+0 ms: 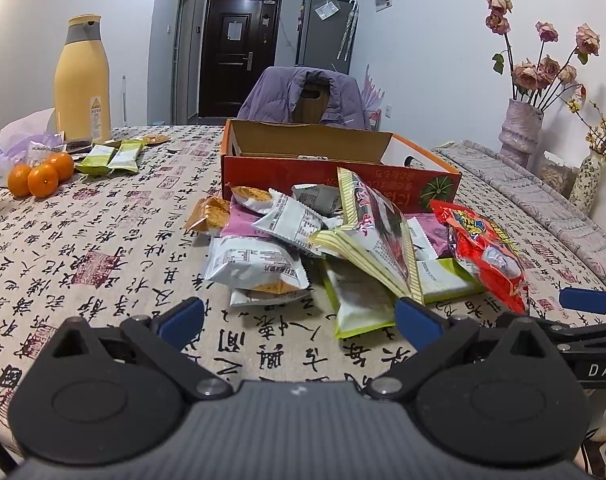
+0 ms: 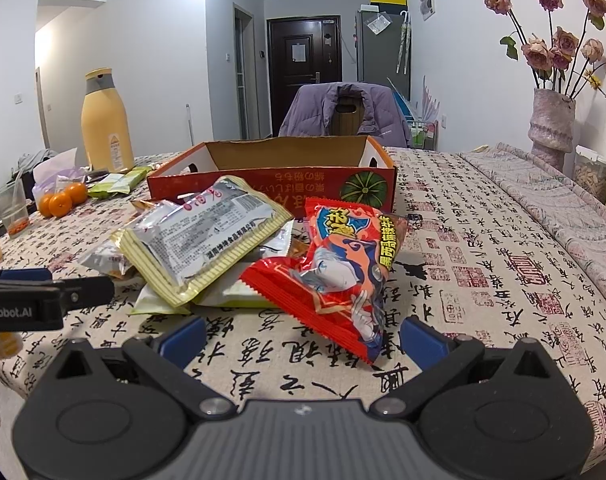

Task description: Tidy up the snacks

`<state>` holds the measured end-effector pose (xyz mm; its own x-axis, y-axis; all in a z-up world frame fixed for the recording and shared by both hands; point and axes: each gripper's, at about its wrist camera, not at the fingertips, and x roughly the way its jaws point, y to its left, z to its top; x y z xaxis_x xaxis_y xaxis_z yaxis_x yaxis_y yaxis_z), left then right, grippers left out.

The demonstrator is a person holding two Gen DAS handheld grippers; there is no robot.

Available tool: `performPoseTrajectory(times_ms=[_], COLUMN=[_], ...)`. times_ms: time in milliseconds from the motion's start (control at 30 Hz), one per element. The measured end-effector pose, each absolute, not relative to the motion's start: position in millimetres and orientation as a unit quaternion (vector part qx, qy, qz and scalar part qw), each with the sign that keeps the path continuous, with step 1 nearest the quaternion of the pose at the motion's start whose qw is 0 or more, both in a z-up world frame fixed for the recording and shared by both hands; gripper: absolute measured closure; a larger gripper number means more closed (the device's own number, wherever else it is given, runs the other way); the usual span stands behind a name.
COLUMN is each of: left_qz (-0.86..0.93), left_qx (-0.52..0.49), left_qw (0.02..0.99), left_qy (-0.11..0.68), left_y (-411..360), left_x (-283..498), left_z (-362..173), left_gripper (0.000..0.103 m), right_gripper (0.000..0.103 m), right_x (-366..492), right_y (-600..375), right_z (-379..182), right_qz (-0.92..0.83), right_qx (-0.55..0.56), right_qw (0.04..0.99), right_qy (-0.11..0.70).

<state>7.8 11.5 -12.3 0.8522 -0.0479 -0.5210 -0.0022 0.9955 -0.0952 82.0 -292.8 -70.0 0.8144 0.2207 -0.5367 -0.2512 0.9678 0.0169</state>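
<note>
A heap of snack packets lies on the table in front of an open orange cardboard box (image 1: 335, 176) (image 2: 271, 184). A red packet (image 1: 483, 252) (image 2: 343, 264) sits at the heap's right, a yellow-edged silver packet (image 1: 375, 228) (image 2: 207, 236) leans on top, and white packets (image 1: 255, 260) and a green one (image 1: 355, 304) lie below. My left gripper (image 1: 299, 316) is open just short of the heap, holding nothing. My right gripper (image 2: 303, 336) is open too, the red packet's near corner lying between its blue fingertips. Each gripper shows at the other view's edge.
A yellow thermos (image 1: 83, 80) (image 2: 105, 120), three oranges (image 1: 39, 176) (image 2: 61, 200) and green packets (image 1: 111, 158) are at the far left. A vase of dried roses (image 1: 521, 128) (image 2: 551, 124) stands at the right on a folded cloth. A chair with a purple jacket (image 1: 303, 96) is behind the box.
</note>
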Motion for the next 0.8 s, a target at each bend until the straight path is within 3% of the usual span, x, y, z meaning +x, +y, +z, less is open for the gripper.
performPoseTrajectory(times_ms=[800], left_qz=[-0.001], left_qx=[-0.050], left_qw=[0.965], left_qy=[0.259], left_y=[18.4], left_x=[22.1], left_z=[-1.3], left_gripper=[0.000], right_gripper=[0.000], right_x=[124.9], right_y=[-298.3], right_z=[-44.1], right_qz=[0.107], right_qx=[-0.020], right_qw=[0.960], right_qy=[0.259])
